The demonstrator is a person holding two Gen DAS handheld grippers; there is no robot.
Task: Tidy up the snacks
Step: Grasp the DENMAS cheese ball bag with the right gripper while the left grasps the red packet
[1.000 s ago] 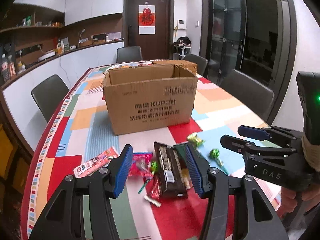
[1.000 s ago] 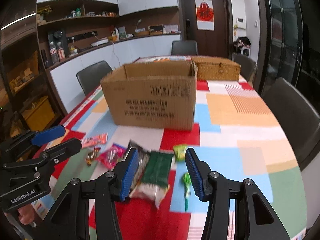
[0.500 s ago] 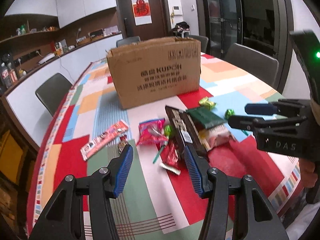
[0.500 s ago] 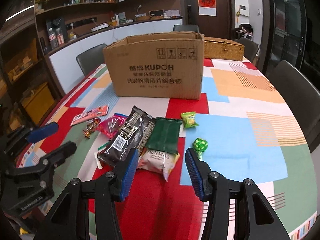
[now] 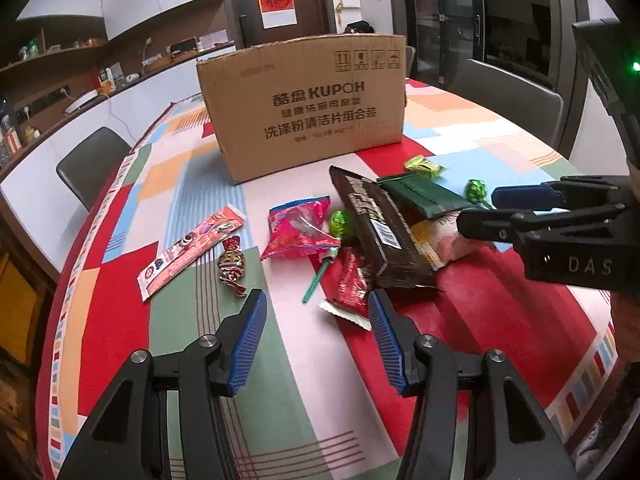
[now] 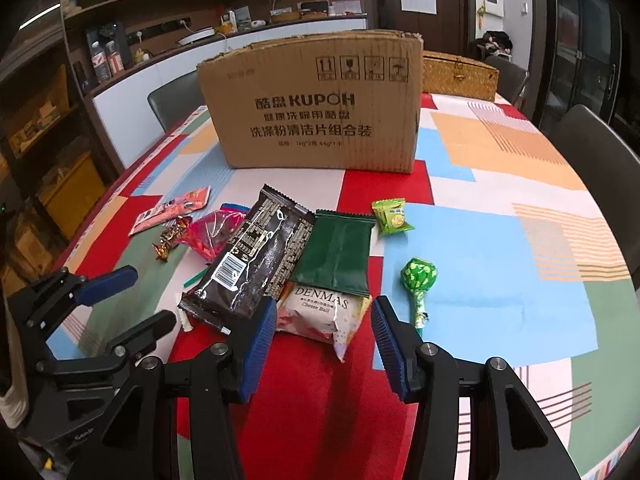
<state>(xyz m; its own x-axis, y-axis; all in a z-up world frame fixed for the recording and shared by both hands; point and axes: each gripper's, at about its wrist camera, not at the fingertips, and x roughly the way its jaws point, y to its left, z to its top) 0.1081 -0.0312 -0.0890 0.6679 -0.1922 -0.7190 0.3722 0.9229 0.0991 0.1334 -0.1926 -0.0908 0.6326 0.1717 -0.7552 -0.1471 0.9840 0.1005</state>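
A person stands at a table covered with a patchwork cloth [image 6: 480,240] of red, blue, green and orange, holding a two-finger gripper in each hand. Both point toward a loose pile of snacks lying in front of a large cardboard box [image 6: 316,108] printed KUPOH. The left gripper [image 5: 318,338] hovers low over the cloth, its blue-padded fingers spread wide and holding nothing; a small red sachet [image 5: 352,282] lies just ahead of its right finger. The right gripper [image 6: 324,344] hangs beside it, fingers likewise spread and empty, with a white Denmas cheese ball packet [image 6: 320,314] lying just ahead of the gap between them. Overlapping that packet are a long black wrapped bar [image 6: 256,264] and a dark green pouch [image 6: 338,252]. To the pouch's right, slightly apart, lie a small light green candy packet [image 6: 390,216] and a green foil lollipop [image 6: 418,280]. To the left of the bar are a pink bag [image 5: 298,230], a second green lollipop [image 5: 340,224], a gold and red twisted candy [image 5: 232,266], and a long pink strip packet [image 5: 192,250]. Behind the box sits a woven basket [image 6: 460,76].
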